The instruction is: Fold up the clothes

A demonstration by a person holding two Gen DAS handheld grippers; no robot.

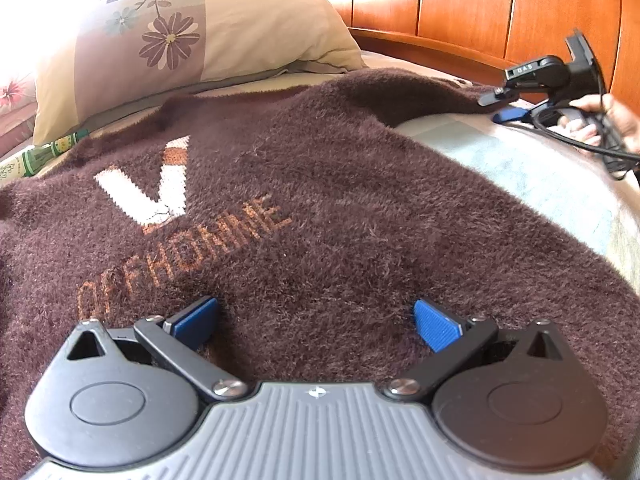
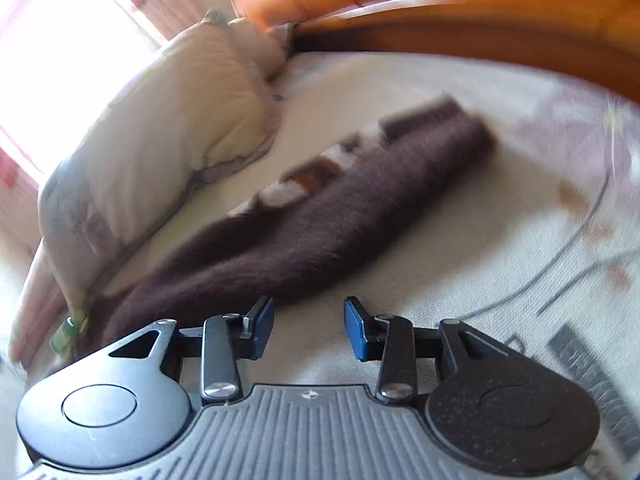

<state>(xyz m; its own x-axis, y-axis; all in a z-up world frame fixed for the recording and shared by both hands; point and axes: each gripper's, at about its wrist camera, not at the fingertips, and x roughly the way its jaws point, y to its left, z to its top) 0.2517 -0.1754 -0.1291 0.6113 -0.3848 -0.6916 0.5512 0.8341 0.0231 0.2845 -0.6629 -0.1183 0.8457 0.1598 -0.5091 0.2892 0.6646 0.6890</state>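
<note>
A fuzzy dark brown sweater [image 1: 320, 208] with a white V and orange lettering lies spread on the bed. My left gripper [image 1: 316, 324] hovers low over its body, jaws wide open, blue pads [image 1: 434, 324] apart with nothing between them. In the left wrist view, the right gripper [image 1: 504, 106] is at the far right beside the sweater's sleeve, held by a hand [image 1: 608, 120]. In the blurred right wrist view, the sleeve [image 2: 320, 216] stretches away over the sheet. My right gripper [image 2: 309, 326] is open just in front of the sleeve's near part, holding nothing.
A floral pillow [image 1: 192, 40] lies at the head of the bed against the orange wooden headboard [image 1: 500, 4]. A green bottle [image 1: 44, 156] lies at the left beside the pillow. Patterned bedsheet [image 2: 500, 200] extends to the right of the sleeve. Bright window light at left.
</note>
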